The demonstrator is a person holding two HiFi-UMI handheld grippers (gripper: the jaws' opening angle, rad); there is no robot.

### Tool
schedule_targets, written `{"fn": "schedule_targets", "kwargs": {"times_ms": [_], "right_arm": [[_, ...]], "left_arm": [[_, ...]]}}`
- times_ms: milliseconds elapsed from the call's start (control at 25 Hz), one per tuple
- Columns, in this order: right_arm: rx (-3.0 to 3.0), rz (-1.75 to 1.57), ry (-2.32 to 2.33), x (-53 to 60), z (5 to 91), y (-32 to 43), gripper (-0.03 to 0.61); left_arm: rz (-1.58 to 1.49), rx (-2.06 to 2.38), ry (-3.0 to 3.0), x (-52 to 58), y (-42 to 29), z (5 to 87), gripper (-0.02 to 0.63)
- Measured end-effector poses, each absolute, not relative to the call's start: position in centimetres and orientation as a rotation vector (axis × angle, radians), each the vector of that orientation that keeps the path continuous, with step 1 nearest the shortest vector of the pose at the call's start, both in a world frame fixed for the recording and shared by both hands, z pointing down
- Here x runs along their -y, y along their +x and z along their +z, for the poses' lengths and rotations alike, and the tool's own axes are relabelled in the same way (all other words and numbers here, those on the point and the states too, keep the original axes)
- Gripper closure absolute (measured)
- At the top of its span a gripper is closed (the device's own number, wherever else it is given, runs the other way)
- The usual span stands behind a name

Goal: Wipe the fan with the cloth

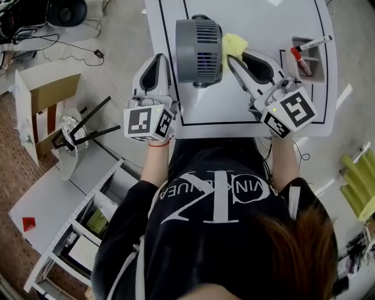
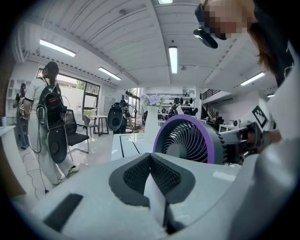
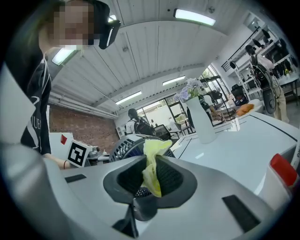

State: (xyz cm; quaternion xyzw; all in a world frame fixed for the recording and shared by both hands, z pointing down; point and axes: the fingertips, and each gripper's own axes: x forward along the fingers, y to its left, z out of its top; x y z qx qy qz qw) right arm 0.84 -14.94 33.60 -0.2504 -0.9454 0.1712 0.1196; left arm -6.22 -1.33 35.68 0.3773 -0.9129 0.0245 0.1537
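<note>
One fan (image 1: 199,50) stands upright near the far middle of the white table (image 1: 263,17), inside the black line drawn on its top. Its purple-rimmed front (image 2: 192,140) faces my left side and its grey slatted back (image 3: 123,144) faces my right. The yellow cloth (image 1: 233,45) is bunched against that back. From above it looks to be touching the housing, though I cannot be sure of contact. My right gripper (image 1: 231,58) is clenched on the cloth. In the right gripper view the crumpled yellow fold (image 3: 152,171) is pinched between the two dark ribbed pads and sticks up above the tips (image 3: 152,161), with the fan's grille just behind it. My left gripper (image 1: 159,57) sits just beside the fan's front, apart from it and gripping nothing. In its own view the pads meet at the tips (image 2: 150,157) with no gap there. At the table's right edge a small grey tray (image 1: 319,73) holds a red-capped marker (image 1: 300,61), and a black-capped marker (image 1: 313,43) lies across its rim. Farther off, a person with a backpack (image 2: 47,117) stands on the floor to my left, and a white vase (image 3: 202,119) stands on the table beyond the cloth.
</note>
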Motion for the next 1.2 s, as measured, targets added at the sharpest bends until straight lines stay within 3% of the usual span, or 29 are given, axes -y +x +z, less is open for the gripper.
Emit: {"fn": "schedule_targets", "kwargs": {"times_ms": [680,1200], "right_arm": [[2.577,0.606,-0.704,14.5,40.1,-1.1,0.520],[2.790,0.204,-0.538,17.2,34.3,-2.7,0.518]], "left_arm": [[0.102,2.633,1.037,1.5,-6.5,35.4,0.609],[0.127,2.619,1.103,1.4,-6.7,35.1,0.609]]}}
